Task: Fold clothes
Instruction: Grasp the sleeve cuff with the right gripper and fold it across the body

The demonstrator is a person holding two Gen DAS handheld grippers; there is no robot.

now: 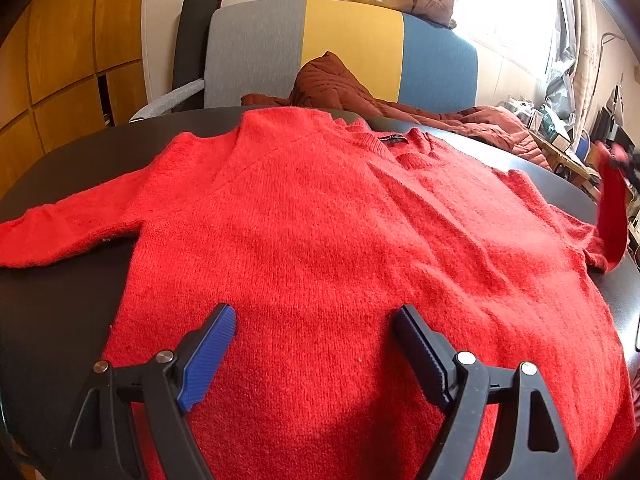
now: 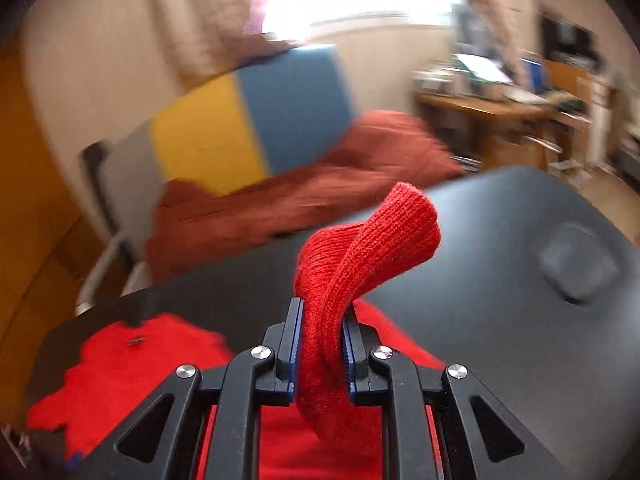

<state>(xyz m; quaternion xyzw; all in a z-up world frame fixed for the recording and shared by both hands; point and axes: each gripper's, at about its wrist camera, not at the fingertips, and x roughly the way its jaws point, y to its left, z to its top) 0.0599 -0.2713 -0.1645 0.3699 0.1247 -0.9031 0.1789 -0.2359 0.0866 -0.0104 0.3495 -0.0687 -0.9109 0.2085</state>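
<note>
Right wrist: ribbed red knit sleeve [image 2: 360,248]

free: bare black table [image 2: 500,280] right of the red sweater [image 1: 320,220] | blocked: far edge, chair [image 1: 352,48] with brown quilt [image 1: 332,84]

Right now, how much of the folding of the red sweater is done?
Done: the red sweater lies spread flat on the dark table. In hand: the right gripper has its fingers shut on one sleeve cuff, lifted off the table. The left gripper is open above the hem, holding nothing. Left: no fold is made yet; the other sleeve lies stretched out.
</note>
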